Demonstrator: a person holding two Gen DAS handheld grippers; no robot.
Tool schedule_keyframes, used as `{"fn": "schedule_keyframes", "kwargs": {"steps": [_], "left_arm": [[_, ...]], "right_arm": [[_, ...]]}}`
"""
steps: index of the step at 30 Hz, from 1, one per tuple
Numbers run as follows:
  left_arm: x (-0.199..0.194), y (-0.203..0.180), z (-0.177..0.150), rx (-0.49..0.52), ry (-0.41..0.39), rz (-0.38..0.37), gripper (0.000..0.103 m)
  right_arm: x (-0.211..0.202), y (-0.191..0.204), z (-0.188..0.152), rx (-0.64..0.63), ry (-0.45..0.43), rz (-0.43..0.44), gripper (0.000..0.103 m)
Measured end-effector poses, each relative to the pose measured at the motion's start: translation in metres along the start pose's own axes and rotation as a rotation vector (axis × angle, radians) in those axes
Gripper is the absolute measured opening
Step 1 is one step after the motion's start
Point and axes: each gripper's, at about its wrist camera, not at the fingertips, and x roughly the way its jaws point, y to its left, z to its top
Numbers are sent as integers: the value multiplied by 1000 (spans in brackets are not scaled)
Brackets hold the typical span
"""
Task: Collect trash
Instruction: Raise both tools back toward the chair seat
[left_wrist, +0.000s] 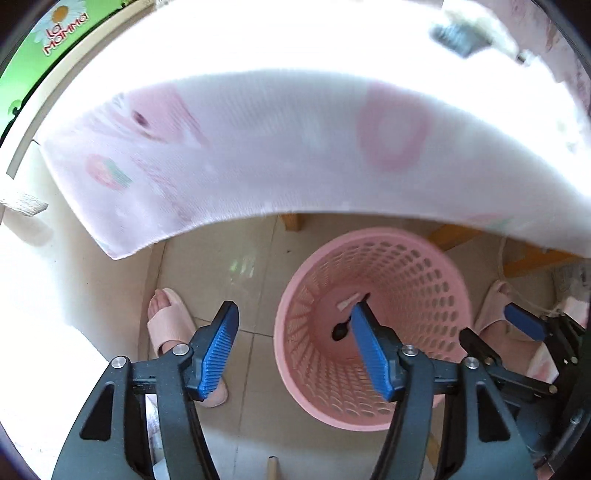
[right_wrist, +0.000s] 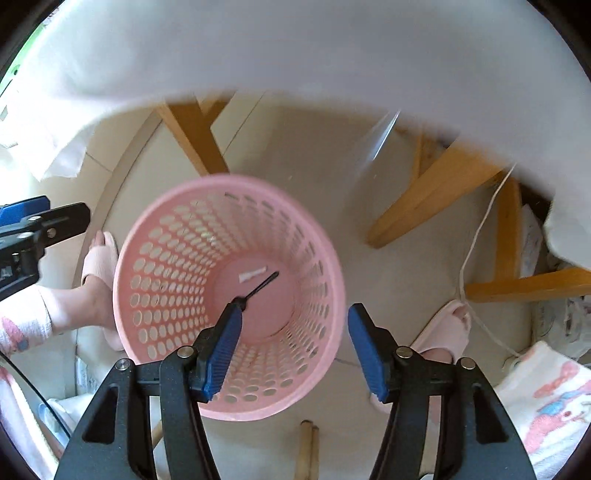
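Note:
A pink perforated bin stands on the tiled floor under the table edge; it also shows in the right wrist view. On its bottom lie a white scrap and a thin black stick-like piece; both show in the left wrist view too, the scrap and the black piece. My left gripper is open and empty, above the bin's left rim. My right gripper is open and empty, above the bin's near right rim. A blurred clear piece streaks above the bin.
A white tablecloth with pink prints hangs over the table edge. Wooden table legs and a white cord are to the right. The person's feet in pink slippers flank the bin. A wooden stick lies near.

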Motion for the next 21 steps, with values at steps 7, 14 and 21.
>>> {"fn": "schedule_keyframes", "kwargs": {"steps": [7, 14, 21], "left_arm": [[-38, 5, 5, 13, -128, 45, 78], [-82, 11, 2, 20, -280, 50, 91], [-92, 17, 6, -5, -311, 54, 96]], "right_arm": [[-50, -3, 2, 0, -131, 27, 66], [-94, -10, 4, 2, -277, 18, 75], [-122, -12, 2, 32, -358, 2, 78]]}}
